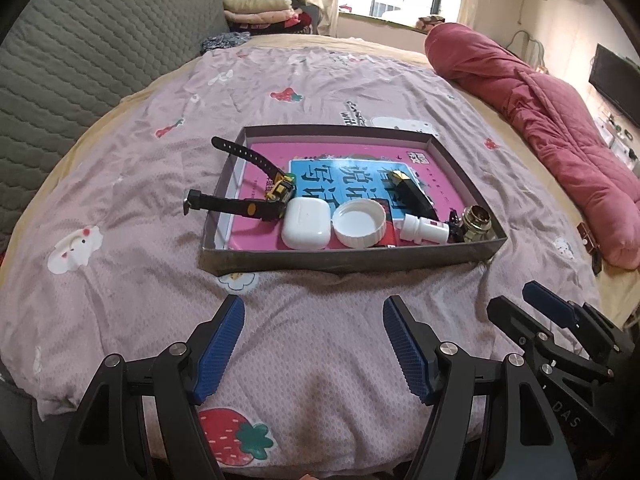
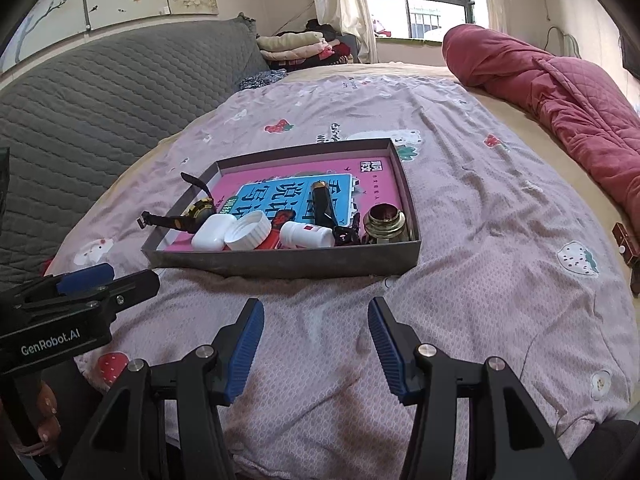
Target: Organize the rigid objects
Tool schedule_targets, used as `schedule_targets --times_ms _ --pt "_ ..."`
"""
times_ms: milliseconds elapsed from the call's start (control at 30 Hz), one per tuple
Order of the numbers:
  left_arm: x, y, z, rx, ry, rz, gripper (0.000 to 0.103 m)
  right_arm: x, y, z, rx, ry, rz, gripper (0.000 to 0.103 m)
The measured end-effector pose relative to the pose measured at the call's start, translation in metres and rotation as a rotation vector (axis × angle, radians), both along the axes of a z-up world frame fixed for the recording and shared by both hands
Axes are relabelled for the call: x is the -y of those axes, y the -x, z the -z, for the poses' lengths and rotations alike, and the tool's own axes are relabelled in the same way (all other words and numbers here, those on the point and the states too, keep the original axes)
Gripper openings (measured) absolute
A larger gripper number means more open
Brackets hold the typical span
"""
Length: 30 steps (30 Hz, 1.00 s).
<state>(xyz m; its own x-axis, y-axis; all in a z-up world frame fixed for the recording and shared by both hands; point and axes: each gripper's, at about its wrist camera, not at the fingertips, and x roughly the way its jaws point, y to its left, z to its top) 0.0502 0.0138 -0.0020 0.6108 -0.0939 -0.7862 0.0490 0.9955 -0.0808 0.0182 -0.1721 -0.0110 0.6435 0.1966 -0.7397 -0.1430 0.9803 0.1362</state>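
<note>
I hold my left gripper point(image 1: 314, 344) over the bed's patterned quilt point(image 1: 132, 184), its blue pads spread wide with nothing between them, and my right gripper point(image 2: 316, 344) hangs just beside it, also wide and empty. Ahead of both, a shallow cardboard tray point(image 1: 344, 260) sits on the quilt, lined with a pink-and-blue book point(image 1: 344, 160). Along the tray's near edge the small things stand in a row — a white earbud case point(image 1: 306, 228), a white screw cap point(image 1: 359, 226) just beside it, a small white bottle point(image 1: 424, 233) lying on its side, and a brass fitting point(image 1: 478, 220) in the near right corner. A black watch point(image 1: 256, 196) drapes over the tray's left wall, its straps reaching out above the quilt. A black tube with a gold end point(image 1: 414, 192) lies on the book behind the bottle. A rolled red comforter point(image 1: 552, 136) lies along the bed's right edge — well apart from the tray.
</note>
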Motion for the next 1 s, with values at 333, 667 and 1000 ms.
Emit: schedule_targets --times_ms 333,667,1000 --pt "0.000 0.002 0.007 -0.004 0.000 -0.002 0.073 -0.002 0.002 0.003 -0.002 0.010 -0.007 0.054" --pt "0.001 0.001 0.012 -0.013 -0.009 0.005 0.073 -0.002 -0.002 0.008 -0.012 0.016 -0.009 0.054" --pt "0.002 0.001 0.012 -0.015 -0.013 0.006 0.073 -0.001 -0.003 0.009 -0.009 0.013 -0.007 0.054"
